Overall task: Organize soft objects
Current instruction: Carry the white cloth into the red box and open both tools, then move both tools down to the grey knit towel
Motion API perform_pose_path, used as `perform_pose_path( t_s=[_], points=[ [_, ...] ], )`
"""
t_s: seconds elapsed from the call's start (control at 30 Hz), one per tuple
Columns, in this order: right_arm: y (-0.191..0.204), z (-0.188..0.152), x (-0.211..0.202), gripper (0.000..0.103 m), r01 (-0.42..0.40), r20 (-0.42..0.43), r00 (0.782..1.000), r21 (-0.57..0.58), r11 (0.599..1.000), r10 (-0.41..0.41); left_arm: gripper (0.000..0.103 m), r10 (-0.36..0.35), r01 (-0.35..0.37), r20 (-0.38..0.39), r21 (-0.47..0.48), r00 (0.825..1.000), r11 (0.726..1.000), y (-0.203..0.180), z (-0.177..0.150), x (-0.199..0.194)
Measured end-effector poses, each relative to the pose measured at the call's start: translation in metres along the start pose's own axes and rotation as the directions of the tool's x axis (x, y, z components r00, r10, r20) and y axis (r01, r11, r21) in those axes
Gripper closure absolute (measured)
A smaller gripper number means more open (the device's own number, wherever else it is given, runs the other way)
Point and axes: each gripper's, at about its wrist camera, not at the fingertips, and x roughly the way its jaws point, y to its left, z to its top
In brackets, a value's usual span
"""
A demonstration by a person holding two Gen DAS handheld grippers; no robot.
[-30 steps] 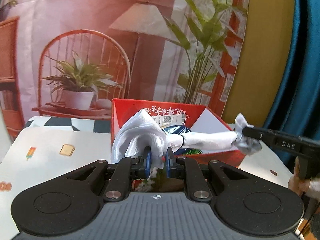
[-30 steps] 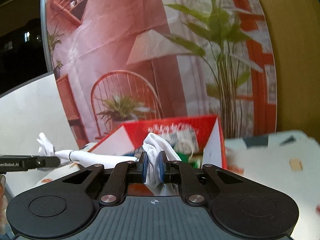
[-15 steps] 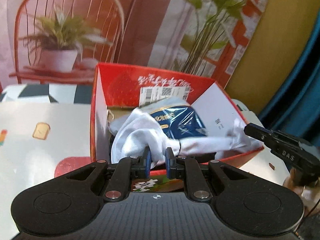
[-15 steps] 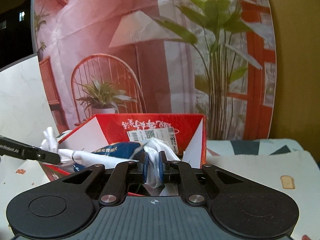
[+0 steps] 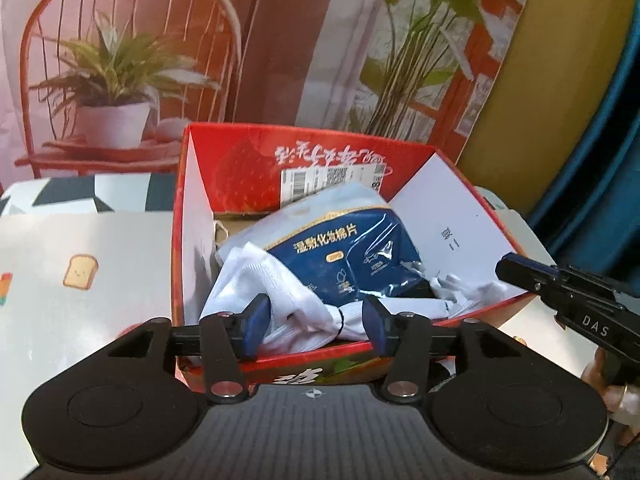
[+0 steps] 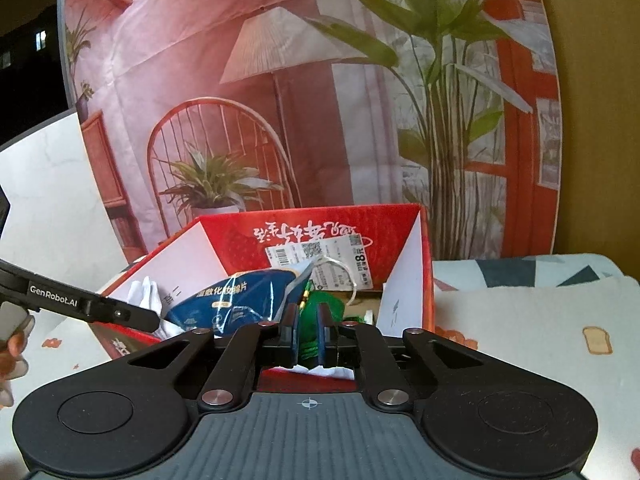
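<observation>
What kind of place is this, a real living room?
Probably a staged tabletop set, not a real room. The chair, lamp and plants are printed on a creased backdrop. In front, a table with a toast-patterned cloth holds a red cardboard box of soft items.

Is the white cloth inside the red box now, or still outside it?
Inside. The white cloth lies crumpled within the red box walls, beside a blue packet.
</observation>
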Motion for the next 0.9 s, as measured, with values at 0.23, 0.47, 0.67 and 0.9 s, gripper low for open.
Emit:
perform_pose_path(
  t_s=[0.23, 0.47, 0.67, 0.9],
  points=[
    [0.007, -0.008, -0.019, 0.083, 0.014, 0.046, 0.999, -0.002, 1.000, -0.014, 0.025, -0.005, -0.001, 0.131, 0.044, 0.991, 0.999, -0.010, -0.005, -0.034],
    [0.018, -0.027, -0.046, 0.072, 0.018, 0.102, 0.995, -0.033, 0.999, -0.015, 0.022, 0.032, -0.051, 0.227, 0.076, 0.973, 0.996, -0.021, -0.035, -0.073],
    [0.019, -0.054, -0.056, 0.067, 0.034, 0.088, 0.996, -0.024, 0.999, -0.032, 0.021, 0.081, -0.087, 0.231, 0.015, 0.970, 0.996, -0.013, -0.075, -0.085],
    [0.010, -0.087, -0.044, 0.050, 0.074, 0.011, 0.997, 0.009, 0.997, -0.074, 0.021, 0.129, -0.122, 0.132, -0.058, 0.983, 0.991, 0.003, -0.116, -0.064]
  ],
)
